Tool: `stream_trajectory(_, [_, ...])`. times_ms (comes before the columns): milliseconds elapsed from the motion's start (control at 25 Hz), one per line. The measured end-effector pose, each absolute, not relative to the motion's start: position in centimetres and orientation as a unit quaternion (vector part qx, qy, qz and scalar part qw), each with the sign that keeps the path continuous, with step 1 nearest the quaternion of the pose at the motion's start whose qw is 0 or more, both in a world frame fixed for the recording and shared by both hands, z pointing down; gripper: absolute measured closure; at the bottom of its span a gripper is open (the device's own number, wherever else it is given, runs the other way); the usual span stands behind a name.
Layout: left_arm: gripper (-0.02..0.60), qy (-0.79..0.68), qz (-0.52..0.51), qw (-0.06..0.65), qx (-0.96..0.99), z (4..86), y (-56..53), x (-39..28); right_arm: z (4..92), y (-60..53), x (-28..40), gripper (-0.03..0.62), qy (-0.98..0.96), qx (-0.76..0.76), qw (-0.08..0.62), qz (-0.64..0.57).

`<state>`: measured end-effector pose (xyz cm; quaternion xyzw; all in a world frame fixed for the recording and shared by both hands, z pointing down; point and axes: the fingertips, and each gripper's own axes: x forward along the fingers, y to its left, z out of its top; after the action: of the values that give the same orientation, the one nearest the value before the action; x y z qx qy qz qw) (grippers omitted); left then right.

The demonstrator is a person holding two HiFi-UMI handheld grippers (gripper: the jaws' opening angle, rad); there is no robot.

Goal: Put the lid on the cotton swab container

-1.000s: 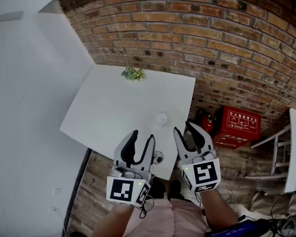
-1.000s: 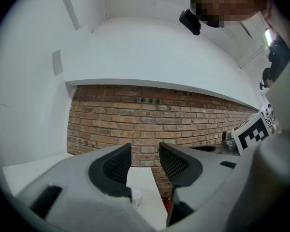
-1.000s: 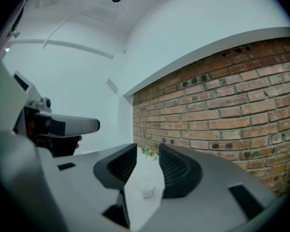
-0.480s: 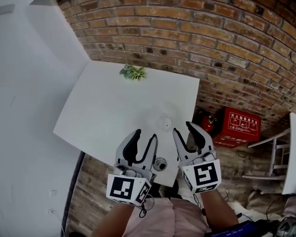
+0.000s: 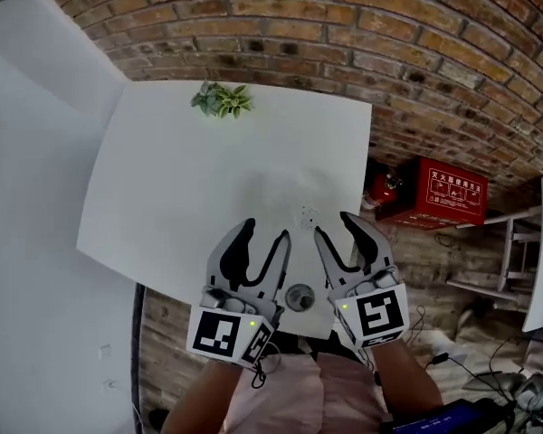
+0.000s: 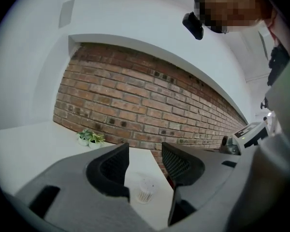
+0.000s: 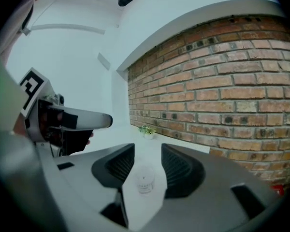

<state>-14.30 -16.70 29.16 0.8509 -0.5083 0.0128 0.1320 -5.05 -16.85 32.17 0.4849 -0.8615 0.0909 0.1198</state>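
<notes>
The cotton swab container [image 5: 309, 213], small and clear, stands on the white table [image 5: 163, 197] right of centre. It shows far ahead through the jaw gap in both gripper views [image 6: 145, 190] [image 7: 145, 181]. Its round lid [image 5: 299, 297] lies near the table's front edge, between my two grippers. The left gripper [image 5: 264, 235] [image 6: 145, 151] hovers over the front edge with jaws opening and nothing between them. Beside it, the right gripper [image 5: 338, 227] [image 7: 148, 151] points at the container, jaws also opening and empty, a short way off it.
A small potted plant [image 5: 222, 99] stands at the table's far edge against the brick wall [image 5: 389, 43]. A red box [image 5: 439, 193] and a fire extinguisher [image 5: 380, 188] sit on the floor right of the table. A white frame [image 5: 516, 251] is further right.
The head view has come forward over the table, so the table fills more of it. Both grippers now reach over the front edge and their jaws stand slightly wider. Container and lid have not moved.
</notes>
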Motion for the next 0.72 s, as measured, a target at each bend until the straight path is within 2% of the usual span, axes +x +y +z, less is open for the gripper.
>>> stream_trajectory(320, [0.315,-0.477,0.031,0.186,0.858,34.7,-18.8,-14.3,38.9,-17.2,-5.9,0.385,-0.857,0.465,0.176,0.136])
stream_trajectory(720, [0.252,-0.442,0.05,0.228,0.866,40.2,-19.5,-14.1,44.2,-16.9,-6.9,0.384,-0.849,0.45,0.221,0.166])
